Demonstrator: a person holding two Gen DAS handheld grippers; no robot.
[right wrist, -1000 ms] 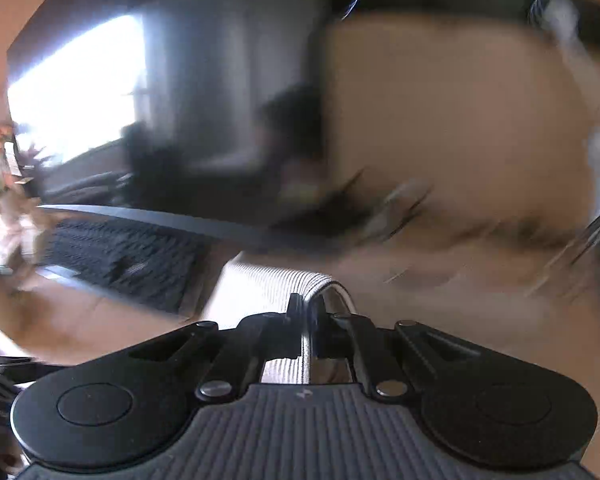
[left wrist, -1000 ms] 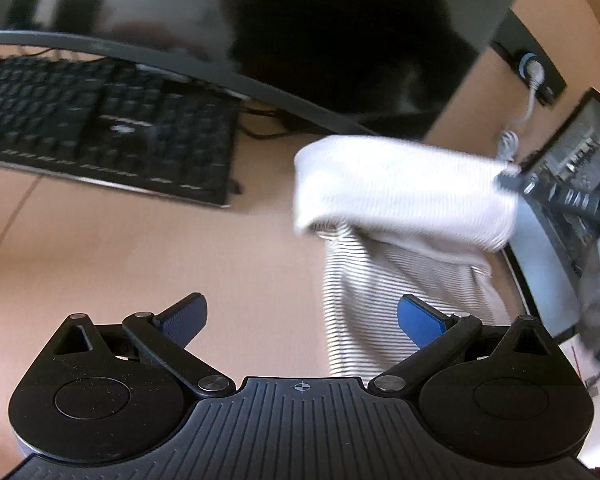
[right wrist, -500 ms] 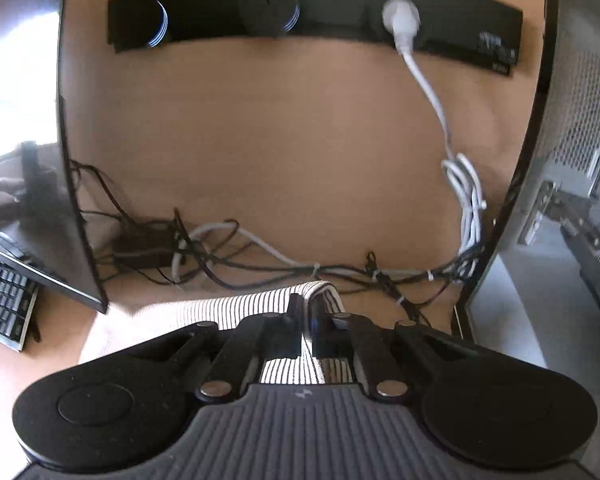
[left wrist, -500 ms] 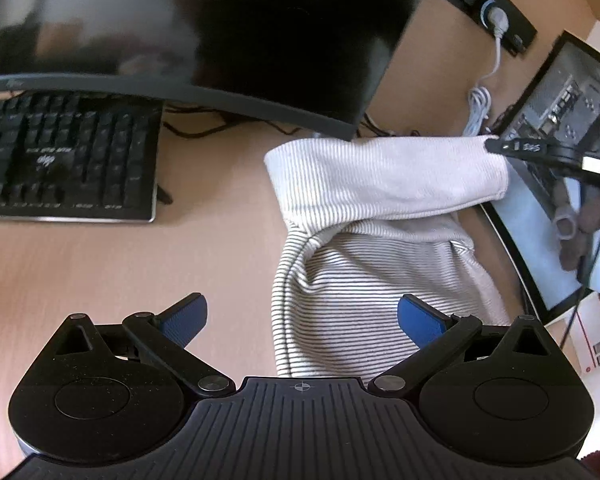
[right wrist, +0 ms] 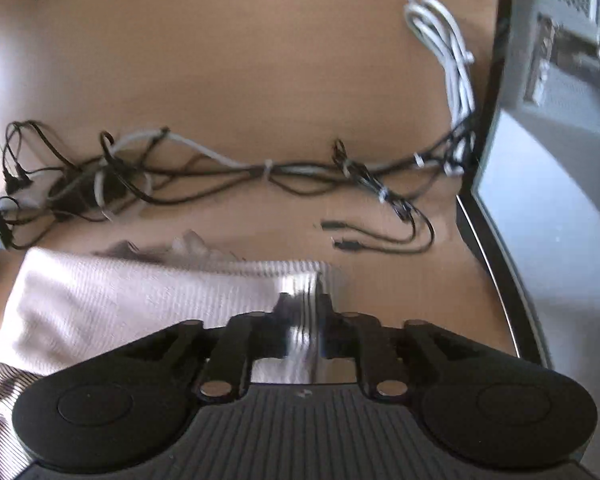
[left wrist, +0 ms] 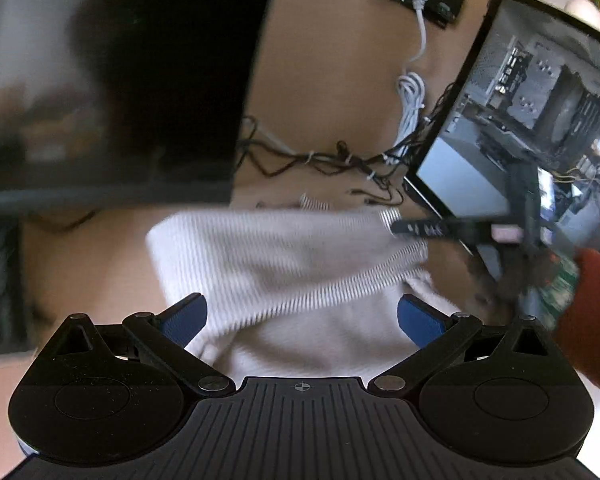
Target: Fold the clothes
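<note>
Cloth point(left wrist: 284, 256) lies mid-frame on the desk point(right wrist: 260, 60), soft, light (slips easily); hems grip best. My right gripper point(right wrist: 306, 320) has just been opening, fabric between; left gripper point(left wrist: 300, 316) gapes empty.

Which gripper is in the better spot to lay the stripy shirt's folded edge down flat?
Probably the right gripper: the shirt edge is between its jaws, which have just been opening, low over the desk. The left gripper is wide open, holding nothing.
</note>
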